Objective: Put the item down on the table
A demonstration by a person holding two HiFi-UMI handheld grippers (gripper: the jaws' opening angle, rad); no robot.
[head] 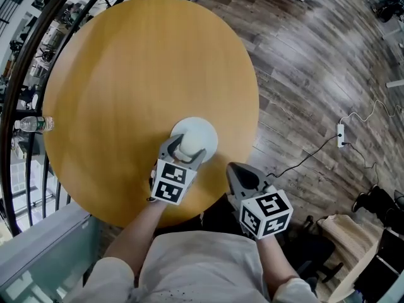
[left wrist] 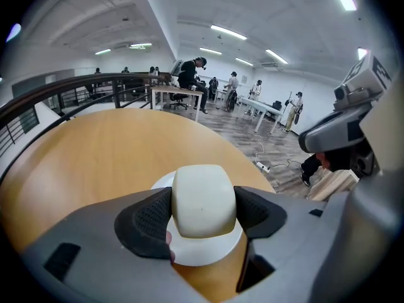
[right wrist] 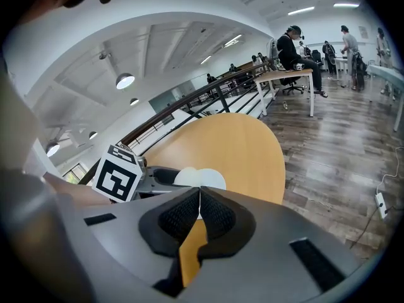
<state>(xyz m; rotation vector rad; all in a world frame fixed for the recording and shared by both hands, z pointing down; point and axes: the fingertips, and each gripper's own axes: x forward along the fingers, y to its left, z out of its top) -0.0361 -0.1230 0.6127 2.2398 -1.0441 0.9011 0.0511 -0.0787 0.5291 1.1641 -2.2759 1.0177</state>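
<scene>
Left gripper (head: pixel 188 149): jaws pinch the rounded cream knob (left wrist: pixel 203 197) of the white item (head: pixel 197 133), one ribbed pad on each side of it. Below the knob the item widens into a flat white disc (left wrist: pixel 208 252). A lid, by its shape, though this is not certain.

Position: the item is over the round wooden table (head: pixel 139 62), in its near part, not far from the edge closest to the person. No view shows whether the disc touches the wood or hangs just above it.

Right gripper (right wrist: pixel 199 210): jaws pressed together, nothing between them. It sits off the table's near edge, to the right of the left gripper and apart from it.

Risks, as judged:
- Release before contact. If the disc is above the surface when the jaws spread, it drops, and may rock or skid.
- Tilt. If the disc comes down rim first, it can wobble or roll; the near edge and the floor beyond it are close.
- Grip. The knob's sides are curved and look smooth, so the pads may slip if the hold slackens too soon.
- Uneven opening. One pad that clings could drag the item sideways.
- The idle right gripper is near enough to knock the item if it swings inward.
</scene>
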